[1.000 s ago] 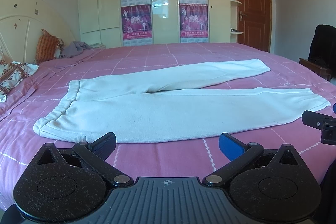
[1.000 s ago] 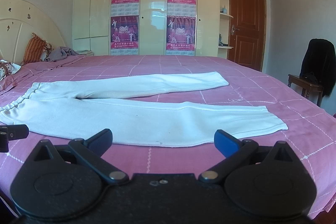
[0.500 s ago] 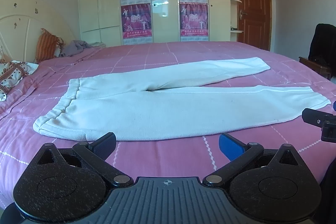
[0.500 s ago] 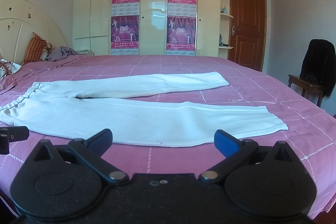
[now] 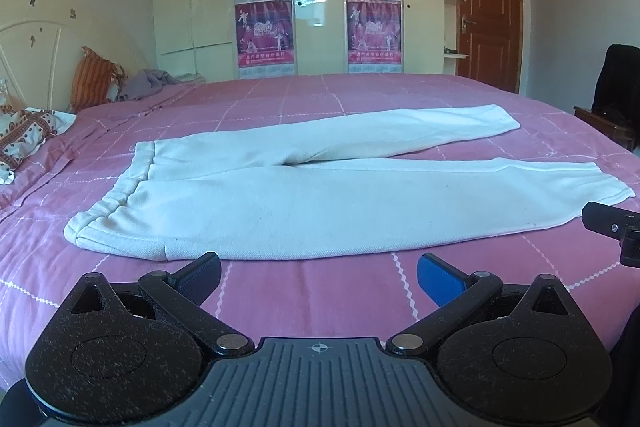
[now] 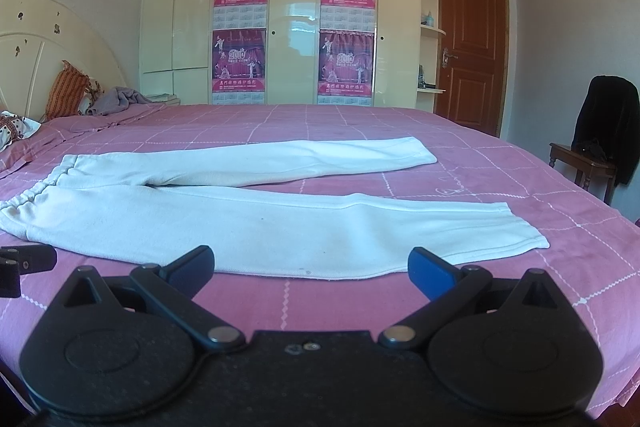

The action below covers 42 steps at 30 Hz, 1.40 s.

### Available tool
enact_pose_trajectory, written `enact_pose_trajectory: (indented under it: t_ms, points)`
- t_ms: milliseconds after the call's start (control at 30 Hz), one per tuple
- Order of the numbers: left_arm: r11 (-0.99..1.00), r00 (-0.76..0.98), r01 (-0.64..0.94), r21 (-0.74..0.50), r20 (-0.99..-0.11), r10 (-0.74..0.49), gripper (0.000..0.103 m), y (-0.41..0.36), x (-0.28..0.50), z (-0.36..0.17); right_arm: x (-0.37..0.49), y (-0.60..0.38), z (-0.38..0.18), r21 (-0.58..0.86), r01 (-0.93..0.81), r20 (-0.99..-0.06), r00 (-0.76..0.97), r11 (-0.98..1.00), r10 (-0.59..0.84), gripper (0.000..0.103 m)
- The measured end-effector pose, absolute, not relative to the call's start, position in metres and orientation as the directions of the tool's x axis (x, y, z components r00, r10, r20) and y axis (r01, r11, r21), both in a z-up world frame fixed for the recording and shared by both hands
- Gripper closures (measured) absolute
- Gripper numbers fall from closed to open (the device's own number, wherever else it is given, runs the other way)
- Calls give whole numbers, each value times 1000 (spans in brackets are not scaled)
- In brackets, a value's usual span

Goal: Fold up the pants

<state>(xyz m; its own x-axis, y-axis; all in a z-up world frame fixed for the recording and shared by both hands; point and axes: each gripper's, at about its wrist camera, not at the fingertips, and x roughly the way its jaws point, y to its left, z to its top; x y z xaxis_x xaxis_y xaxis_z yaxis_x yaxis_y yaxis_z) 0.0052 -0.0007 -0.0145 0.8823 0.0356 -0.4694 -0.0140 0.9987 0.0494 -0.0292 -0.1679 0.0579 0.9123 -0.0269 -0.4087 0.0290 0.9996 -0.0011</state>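
your left hand-held gripper [image 5: 318,273] hovers low over the near side of the bed [image 5: 320,291], its jaws wide apart and holding nothing. just ahead of it lie the white sweatpants [image 5: 312,203], flat on the pink checked bedspread. the waistband [image 5: 120,195] is ahead and to the left of this gripper, and the near corner of it is only a little beyond the left fingertip. the two legs run away to the right, so the garment lies across your view and not along it.

your right hand-held gripper [image 6: 312,267] is also spread wide and empty. the lower edge of the near leg passes just in front of its fingertips, and the near cuff [image 6: 516,231] is ahead and to the right of it. the far leg [image 6: 280,161] lies further ahead, spread apart from the near one in a narrow v.

i think you keep both grippers open and low because you are going to take the near side of the pants at two places, one by the waist and one by the cuff. this placing lets you lift the near leg and lay it over the far leg. no fold is made yet. take care to pinch only the pants, because the bedspread under them is soft and could come up too.
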Motion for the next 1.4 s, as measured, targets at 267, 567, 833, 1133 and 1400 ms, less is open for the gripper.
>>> enact_pose_trajectory:
  t_ms: [267, 567, 833, 1133, 1400]
  points:
    - [998, 872, -49, 33, -487, 58, 0, 7, 11, -19, -27, -167, 56, 7, 23, -422, 906, 1000, -18, 0]
    - [993, 888, -106, -47, -453, 73, 0, 101, 100, 4, 32, -175, 74, 29, -76, -413, 907, 997, 81, 0]
    - [990, 854, -143, 22, -502, 134, 5, 224, 236, 9, 154, -127, 101, -46, -311, -434, 862, 949, 262, 11]
    - [999, 742, -26, 45, -669, 49, 47, 326, 396, -29, 324, -54, 89, -74, -548, -538, 725, 833, 429, 71]
    - [989, 694, 90, -116, -706, -146, 41, 363, 458, -55, 457, -3, 42, -149, -669, -694, 595, 728, 405, 65]
